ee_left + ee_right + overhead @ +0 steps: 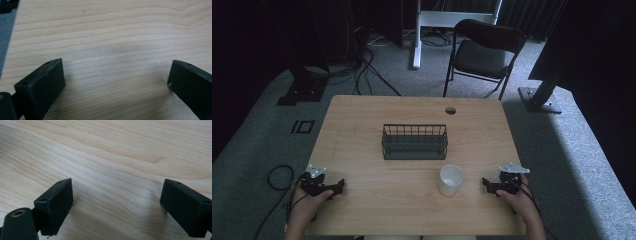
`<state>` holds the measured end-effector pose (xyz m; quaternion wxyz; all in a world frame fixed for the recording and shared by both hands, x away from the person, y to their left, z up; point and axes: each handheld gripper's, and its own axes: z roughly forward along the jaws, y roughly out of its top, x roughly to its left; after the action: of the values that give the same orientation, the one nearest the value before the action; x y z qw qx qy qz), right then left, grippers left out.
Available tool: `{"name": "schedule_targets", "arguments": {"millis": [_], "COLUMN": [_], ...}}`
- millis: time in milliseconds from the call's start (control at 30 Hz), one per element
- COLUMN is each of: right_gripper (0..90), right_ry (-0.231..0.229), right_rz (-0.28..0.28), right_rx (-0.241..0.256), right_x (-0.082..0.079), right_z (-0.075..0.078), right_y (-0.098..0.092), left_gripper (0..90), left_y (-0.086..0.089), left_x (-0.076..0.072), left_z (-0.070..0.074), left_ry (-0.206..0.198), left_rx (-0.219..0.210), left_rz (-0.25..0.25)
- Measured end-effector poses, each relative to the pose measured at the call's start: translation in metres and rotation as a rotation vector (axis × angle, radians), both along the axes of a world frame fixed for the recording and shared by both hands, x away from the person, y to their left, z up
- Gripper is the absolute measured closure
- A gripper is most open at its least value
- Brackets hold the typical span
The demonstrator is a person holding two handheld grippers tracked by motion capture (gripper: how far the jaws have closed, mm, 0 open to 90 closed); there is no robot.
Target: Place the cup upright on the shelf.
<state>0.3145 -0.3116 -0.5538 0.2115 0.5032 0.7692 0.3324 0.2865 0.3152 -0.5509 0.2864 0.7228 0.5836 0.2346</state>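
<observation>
A dark wire basket [414,142] stands at the middle of the wooden table [362,115]. A white cup [450,179] sits upright in front of it, a little to the right. My left gripper [338,187] rests near the table's front left corner, held by a hand, and points right. My right gripper [486,184] rests near the front right, held by the other hand, pointing left toward the cup and a short way from it. In the left gripper view the left gripper [116,75] stands open over bare wood. The right gripper [117,195] is open over bare wood too.
A black folding chair [482,52] stands beyond the table's far edge. A cable hole [450,110] is at the table's far right. Cables [277,176] lie on the grey carpet to the left. Dark stands rise at both sides.
</observation>
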Motion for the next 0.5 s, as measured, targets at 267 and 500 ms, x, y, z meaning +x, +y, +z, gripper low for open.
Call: {"name": "schedule_targets", "arguments": {"millis": [267, 500], "right_gripper": [10.8, 10.8], "right_ry": [0.000, 0.000], "right_rz": [0.000, 0.000], "right_rx": [0.000, 0.000], "right_x": [0.0000, 0.0000], "right_z": [0.0000, 0.0000], "right_y": [0.0000, 0.0000], "left_gripper": [1.3, 1.3], "left_y": [0.0006, 0.0007], "left_x": [0.0001, 0.0001], "left_z": [-0.0001, 0.0000], "left_ry": [0.000, 0.001], "left_rx": [-0.001, 0.000], "left_rz": [-0.010, -0.011]}}
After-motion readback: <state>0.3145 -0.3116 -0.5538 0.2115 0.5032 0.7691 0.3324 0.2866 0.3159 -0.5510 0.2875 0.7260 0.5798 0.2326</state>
